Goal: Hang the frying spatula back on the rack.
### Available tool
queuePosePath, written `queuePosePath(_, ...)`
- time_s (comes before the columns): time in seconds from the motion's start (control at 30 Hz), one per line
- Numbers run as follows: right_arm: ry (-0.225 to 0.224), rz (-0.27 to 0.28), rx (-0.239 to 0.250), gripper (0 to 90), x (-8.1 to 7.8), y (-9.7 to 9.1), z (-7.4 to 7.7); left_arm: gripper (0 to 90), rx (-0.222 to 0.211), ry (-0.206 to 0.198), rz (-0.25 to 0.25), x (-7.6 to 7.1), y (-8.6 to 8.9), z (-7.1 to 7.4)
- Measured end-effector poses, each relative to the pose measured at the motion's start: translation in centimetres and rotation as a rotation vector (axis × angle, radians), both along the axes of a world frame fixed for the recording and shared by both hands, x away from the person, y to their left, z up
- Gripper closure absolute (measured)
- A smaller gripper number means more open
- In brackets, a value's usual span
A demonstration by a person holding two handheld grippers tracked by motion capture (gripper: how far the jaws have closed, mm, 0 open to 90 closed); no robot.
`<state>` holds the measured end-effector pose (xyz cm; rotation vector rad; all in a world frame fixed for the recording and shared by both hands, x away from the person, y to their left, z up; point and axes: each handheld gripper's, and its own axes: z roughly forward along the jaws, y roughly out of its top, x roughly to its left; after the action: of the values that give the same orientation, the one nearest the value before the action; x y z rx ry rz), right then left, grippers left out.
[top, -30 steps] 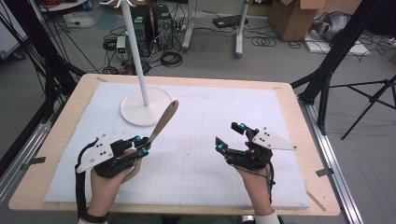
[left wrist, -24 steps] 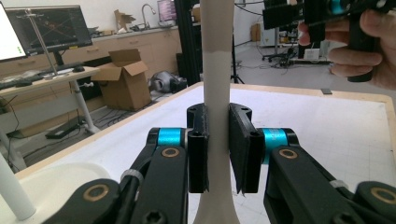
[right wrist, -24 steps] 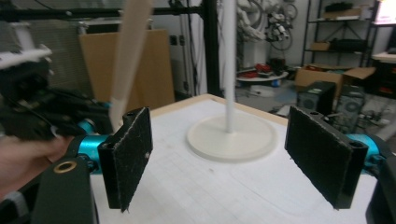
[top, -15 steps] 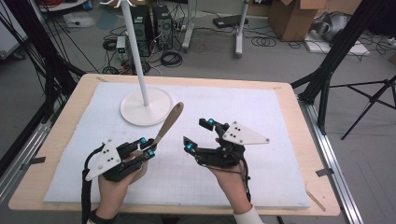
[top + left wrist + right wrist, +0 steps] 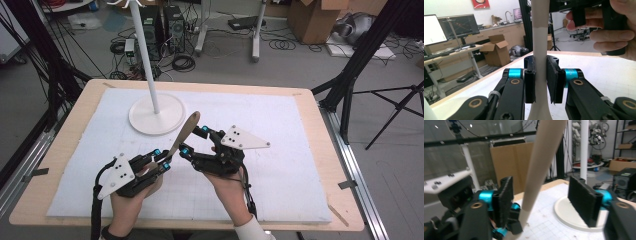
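Your left gripper [image 5: 161, 163] is clenched on the lower handle of a long wooden spoon [image 5: 183, 134], which stands tilted up off the white mat [image 5: 280, 125] with its broad end toward the white stand [image 5: 157, 114]; in the left gripper view the handle [image 5: 539, 50] sits squarely between both pads, touching each. Your right gripper [image 5: 192, 141] is released, its jaws spread wide on either side of the shaft just above the left grip, neither pad touching it in the right gripper view (the shaft [image 5: 541, 165] passes nearer the left-hand pad there). Judged from its look, the spoon is light, rigid and unlikely to bend or break under a firm pinch, though smooth wood may rotate or slip between flat pads if held at one point alone. A second hold on the straight mid-shaft, clear of the widening bowl end, looks the soundest place; centre the shaft between the pads before closing.
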<state>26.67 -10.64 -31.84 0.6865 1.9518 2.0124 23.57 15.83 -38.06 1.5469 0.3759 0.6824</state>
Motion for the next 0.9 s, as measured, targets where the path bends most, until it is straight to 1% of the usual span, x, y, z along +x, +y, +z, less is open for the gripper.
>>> queuePosePath(0.07,0.006,0.004,0.011,43.2,-0.03,0.21,0.16,77.7,-0.001,-0.008,0.004,-0.06,-0.11,0.01)
queuePosePath(0.17,0.008,0.004,0.014,47.0,-0.07,0.59,0.57,77.8,-0.01,-0.017,-0.001,-0.19,-0.31,0.06)
queuePosePath(0.23,0.004,-0.01,0.013,50.6,-0.19,0.81,0.8,77.7,-0.007,-0.029,0.005,-0.3,-0.46,0.07)
queuePosePath(0.33,-0.007,-0.013,0.021,58.0,-0.29,0.86,0.97,77.8,-0.009,-0.033,0.007,-0.36,-0.59,0.03)
queuePosePath(0.37,-0.004,-0.012,0.022,59.8,-0.3,0.88,0.97,77.8,-0.009,-0.034,0.008,-0.35,-0.61,0.02)
queuePosePath(0.4,0.0,-0.01,0.022,64.2,-0.3,0.88,0.95,77.7,-0.009,-0.033,0.006,-0.34,-0.62,0.02)
queuePosePath(0.47,0.002,-0.006,0.02,69.3,-0.21,0.89,0.86,77.8,-0.007,-0.039,0.009,-0.36,-0.64,0.01)
queuePosePath(0.53,0.016,0.016,0.035,71.2,-0.08,0.84,0.83,77.7,-0.005,-0.041,0.014,-0.35,-0.73,-0.01)
queuePosePath(0.57,0.03,0.029,0.045,72.0,-0.02,0.85,0.83,77.7,-0.003,-0.043,0.018,-0.35,-0.8,-0.05)
queuePosePath(0.6,0.034,0.034,0.049,72.4,0.05,0.88,0.81,77.6,0.005,-0.045,0.025,-0.33,-0.84,-0.08)
queuePosePath(0.67,0.036,0.038,0.038,73.0,0.11,0.93,0.8,77.5,0.012,-0.049,0.036,-0.31,-0.89,-0.15)
queuePosePath(0.77,0.041,0.053,0.041,73.5,0.27,0.89,0.76,77.3,0.012,-0.049,0.037,-0.29,-0.91,-0.15)
queuePosePath(0.83,0.046,0.072,0.043,73.7,0.45,0.77,0.84,76.7,0.01,-0.051,0.03,-0.31,-0.91,-0.07)
queuePosePath(0.9,0.049,0.096,0.043,73.8,0.63,0.65,0.95,73.7,0.009,-0.049,0.03,-0.37,-0.87,0.07)
